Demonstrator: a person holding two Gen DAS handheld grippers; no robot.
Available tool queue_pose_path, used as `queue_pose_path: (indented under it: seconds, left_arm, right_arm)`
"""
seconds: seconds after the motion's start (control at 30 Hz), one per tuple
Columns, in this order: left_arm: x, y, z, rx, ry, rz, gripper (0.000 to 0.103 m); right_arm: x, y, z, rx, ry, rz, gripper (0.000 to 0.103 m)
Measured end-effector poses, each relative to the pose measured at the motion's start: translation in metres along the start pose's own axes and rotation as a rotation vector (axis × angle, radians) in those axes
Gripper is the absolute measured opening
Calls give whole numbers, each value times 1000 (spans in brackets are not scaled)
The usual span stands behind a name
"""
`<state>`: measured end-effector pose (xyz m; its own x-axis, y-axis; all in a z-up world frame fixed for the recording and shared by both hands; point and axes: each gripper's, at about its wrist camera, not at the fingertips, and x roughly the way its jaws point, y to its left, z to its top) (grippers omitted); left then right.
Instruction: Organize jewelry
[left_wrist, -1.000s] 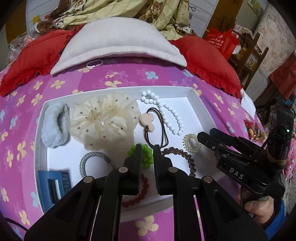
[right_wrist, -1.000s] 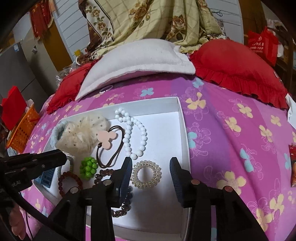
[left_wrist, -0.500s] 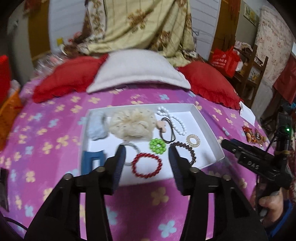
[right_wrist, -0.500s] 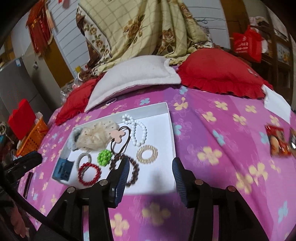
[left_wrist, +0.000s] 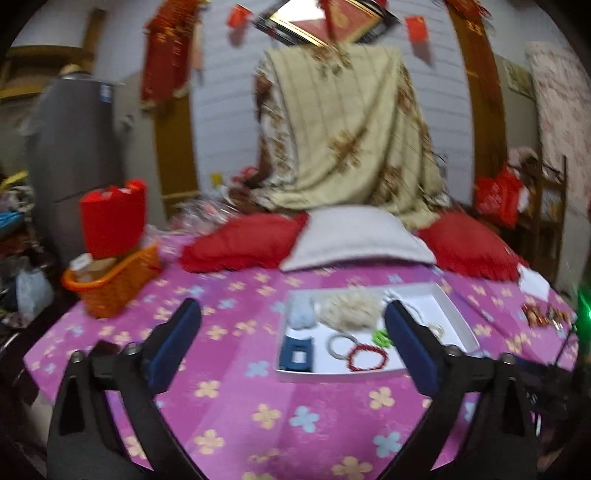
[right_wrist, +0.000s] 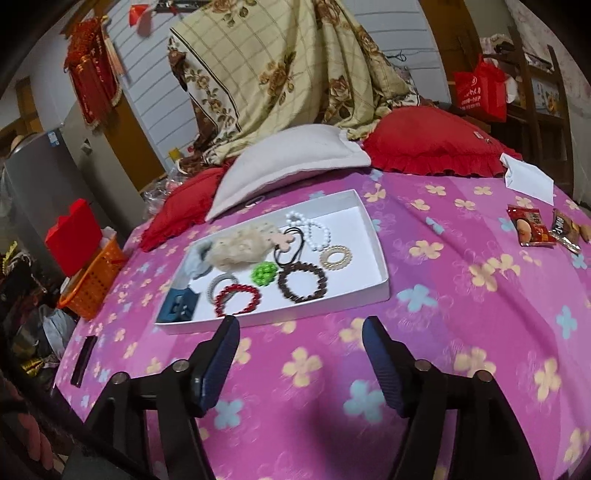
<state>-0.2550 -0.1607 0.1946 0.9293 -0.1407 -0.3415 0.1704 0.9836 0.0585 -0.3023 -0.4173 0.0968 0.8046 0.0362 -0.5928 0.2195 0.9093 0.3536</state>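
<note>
Above the bedspread (right_wrist: 461, 295), both grippers farther back from tray (right_wrist: 373, 236), jaws opening, empty

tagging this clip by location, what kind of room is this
Most likely a lived-in bedroom at home: a bed under a pink flowered sheet, red frilled pillows at its head, and a floral quilt heaped behind them.

Both tongs (left_wrist: 291, 343) (right_wrist: 299, 354) withdrew from tray (right_wrist: 376, 266), opening.
</note>
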Motion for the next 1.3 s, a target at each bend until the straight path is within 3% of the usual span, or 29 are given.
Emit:
queue_pose_path:
  seconds: [0.2,0.47,0.63,0.83,1.3]
  left_arm:
    - [-32,27,-7,-70,-50,61,102]
    - [-59,29,-26,-44,-44,145,102]
    - [-79,26,-38,-53,-89,106,102]
    - [-86,19,-45,-43,-4,28,102]
    - [-101,23,-60,-64,65,-1,102]
  right_arm:
    - [-13,13,-22,-11,5,-11,67]
    - [-27,22,-43,-26,0,-27,68]
    - [-39,20,-52,-15,-12,-35,70]
    - [-49,19,-60,-10,-25,-47,71]
    - [-76,33,-72,-78,-97,-98,76]
